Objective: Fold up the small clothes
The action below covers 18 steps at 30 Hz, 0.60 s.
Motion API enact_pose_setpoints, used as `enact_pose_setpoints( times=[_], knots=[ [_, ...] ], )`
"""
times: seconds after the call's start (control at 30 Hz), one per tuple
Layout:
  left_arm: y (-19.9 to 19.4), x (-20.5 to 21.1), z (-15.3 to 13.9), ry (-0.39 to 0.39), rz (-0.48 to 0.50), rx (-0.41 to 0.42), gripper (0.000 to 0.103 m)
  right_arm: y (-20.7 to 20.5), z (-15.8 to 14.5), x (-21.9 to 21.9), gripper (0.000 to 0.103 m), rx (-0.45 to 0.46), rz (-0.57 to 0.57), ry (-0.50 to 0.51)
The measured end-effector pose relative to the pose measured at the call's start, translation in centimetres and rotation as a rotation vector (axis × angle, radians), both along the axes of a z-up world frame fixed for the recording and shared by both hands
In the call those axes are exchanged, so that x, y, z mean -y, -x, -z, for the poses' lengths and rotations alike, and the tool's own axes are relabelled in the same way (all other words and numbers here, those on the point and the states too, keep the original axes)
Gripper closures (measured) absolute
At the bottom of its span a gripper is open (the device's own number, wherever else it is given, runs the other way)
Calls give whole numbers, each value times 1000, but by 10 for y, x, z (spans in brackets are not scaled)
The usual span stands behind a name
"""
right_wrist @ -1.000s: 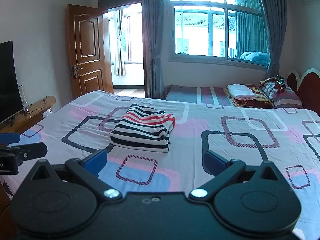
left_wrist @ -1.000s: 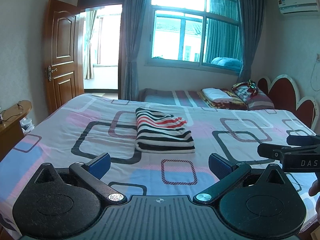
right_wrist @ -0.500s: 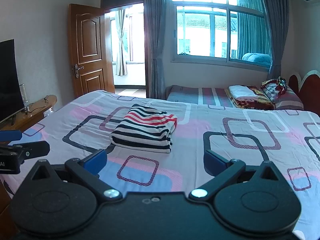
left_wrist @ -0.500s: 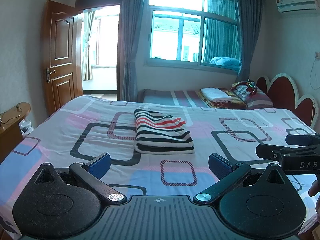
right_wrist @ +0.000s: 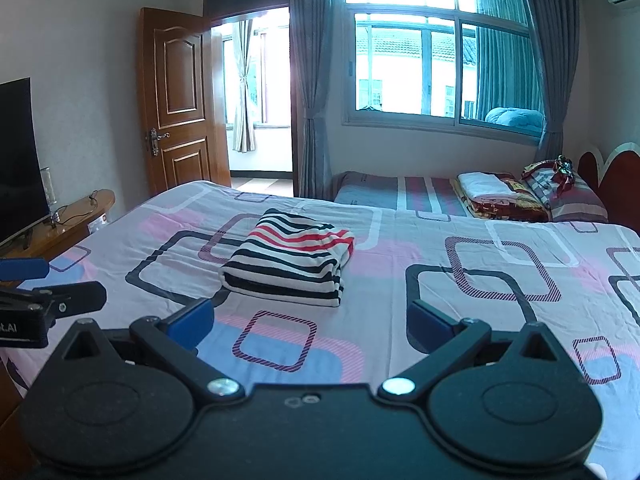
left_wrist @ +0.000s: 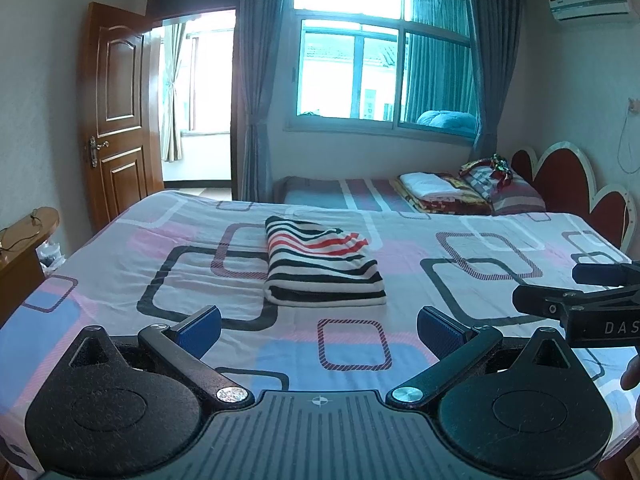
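I hold both tongs level above the near edge of the bed (left_wrist: 120,264), each pointing across the sheet toward the far edge.

1. Left tongs (left_wrist: 319,326): released. The two blue pads (left_wrist: 200,325) stand wide apart with only bare sheet between them. Nothing is gripped.

2. Right tongs (right_wrist: 310,320): released. Its pads (right_wrist: 192,319) are likewise spread wide, with sheet showing in the gap. Nothing is gripped.

3. Striped garment (left_wrist: 320,266): folded into a compact rectangular bundle of several layers, black and white bands with red bands on the top face. It lies flat on the sheet near the middle of the bed, well in from every edge.

4. Position relative to the tongs: in the left wrist view the bundle sits ahead of the left tongs, beyond the pad tips and roughly in line with the gap, apart from both pads. In the right wrist view the bundle (right_wrist: 292,256) lies ahead and slightly toward the left pad, also clear of contact.

5. Mutual position: the right tongs appear at the right border of the left view, and the left tongs at the left border of the right view. The two tools are side by side, apart, with the bundle ahead of both.

6. A stack of folded bedding (left_wrist: 440,192) rests beyond the bed's far edge.
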<state>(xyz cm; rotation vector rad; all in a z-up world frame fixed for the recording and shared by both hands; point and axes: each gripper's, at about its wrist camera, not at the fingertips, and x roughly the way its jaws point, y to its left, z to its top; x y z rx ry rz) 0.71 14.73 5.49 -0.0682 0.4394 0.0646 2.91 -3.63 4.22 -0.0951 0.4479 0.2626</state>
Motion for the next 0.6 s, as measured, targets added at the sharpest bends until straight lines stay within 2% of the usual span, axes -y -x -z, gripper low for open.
enact_pose_setpoints(
  times=[0.6],
  knots=[
    [0,2,2,-22,25,24,0,0,-1,6,1,8,-18,11]
  ],
)
